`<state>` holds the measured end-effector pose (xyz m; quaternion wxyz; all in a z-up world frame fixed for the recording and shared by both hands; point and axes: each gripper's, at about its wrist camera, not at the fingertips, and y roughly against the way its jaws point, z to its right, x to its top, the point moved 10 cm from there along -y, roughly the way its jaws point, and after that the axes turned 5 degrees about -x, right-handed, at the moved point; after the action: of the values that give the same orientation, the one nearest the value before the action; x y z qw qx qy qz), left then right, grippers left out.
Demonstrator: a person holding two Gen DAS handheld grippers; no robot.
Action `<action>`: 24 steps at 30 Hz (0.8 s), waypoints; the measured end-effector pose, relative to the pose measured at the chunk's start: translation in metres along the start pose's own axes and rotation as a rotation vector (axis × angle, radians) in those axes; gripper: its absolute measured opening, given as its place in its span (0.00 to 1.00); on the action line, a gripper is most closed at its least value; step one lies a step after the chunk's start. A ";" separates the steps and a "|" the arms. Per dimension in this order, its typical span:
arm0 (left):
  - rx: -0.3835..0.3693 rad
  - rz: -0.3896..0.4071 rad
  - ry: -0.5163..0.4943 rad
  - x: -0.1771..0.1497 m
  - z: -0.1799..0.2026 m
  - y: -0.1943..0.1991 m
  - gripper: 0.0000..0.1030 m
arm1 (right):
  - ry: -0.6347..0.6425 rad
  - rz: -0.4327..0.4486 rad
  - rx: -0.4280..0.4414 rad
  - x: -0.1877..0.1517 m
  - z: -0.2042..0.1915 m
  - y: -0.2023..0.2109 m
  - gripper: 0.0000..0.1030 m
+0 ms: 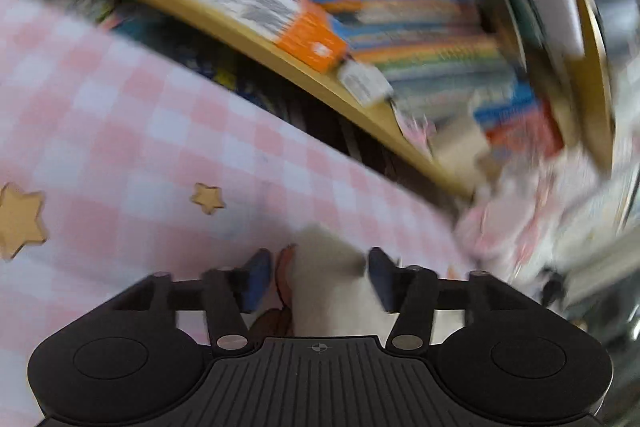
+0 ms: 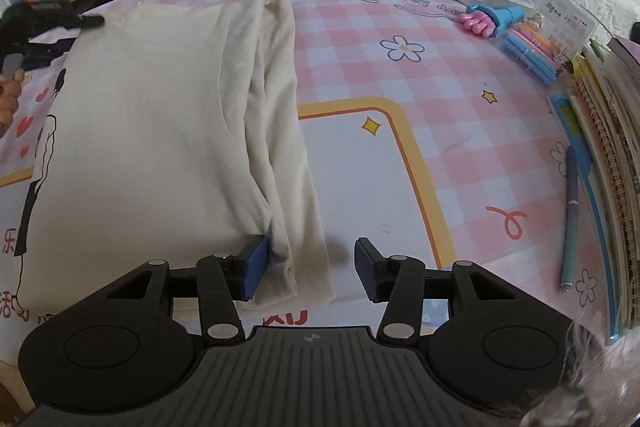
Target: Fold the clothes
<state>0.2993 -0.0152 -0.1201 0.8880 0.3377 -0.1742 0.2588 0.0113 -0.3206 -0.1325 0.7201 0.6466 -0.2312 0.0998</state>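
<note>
The cream knitted garment (image 2: 160, 131) lies half-folded on the pink checked mat (image 2: 460, 99), the spread right gripper (image 2: 310, 267) straddling its near hem corner, presumably to grip, while the left gripper (image 1: 316, 279) brackets cream cloth, grip unclear.

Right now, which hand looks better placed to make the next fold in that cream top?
Probably the right. The right gripper sits open at the near folded edge of the cream top, in sharp view. The left gripper has cream fabric between its jaws, but its view is blurred with motion.
</note>
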 end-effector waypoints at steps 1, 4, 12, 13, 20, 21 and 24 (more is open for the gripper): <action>-0.007 -0.004 0.035 0.000 -0.004 0.002 0.56 | -0.002 0.000 -0.003 0.000 0.000 0.000 0.43; -0.013 -0.018 0.013 -0.012 -0.004 0.020 0.56 | -0.007 0.002 -0.013 -0.001 0.000 0.000 0.46; 0.034 -0.094 -0.144 -0.080 0.008 0.067 0.57 | -0.011 0.006 -0.026 0.000 -0.001 0.000 0.46; 0.052 -0.108 -0.162 -0.089 0.010 0.072 0.58 | -0.009 0.007 -0.025 0.000 -0.001 0.000 0.47; 0.156 -0.122 -0.321 -0.132 0.035 0.093 0.66 | -0.027 0.014 0.021 -0.001 0.002 -0.001 0.49; 0.171 -0.116 -0.335 -0.135 0.038 0.096 0.66 | -0.029 0.013 0.029 -0.001 0.002 -0.001 0.50; 0.218 -0.077 -0.346 -0.145 0.049 0.107 0.72 | -0.025 0.004 0.052 -0.003 0.002 -0.001 0.52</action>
<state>0.1141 -0.0305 -0.1014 0.8122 0.4778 -0.2822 0.1798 0.0090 -0.3220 -0.1350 0.6997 0.6659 -0.2391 0.0993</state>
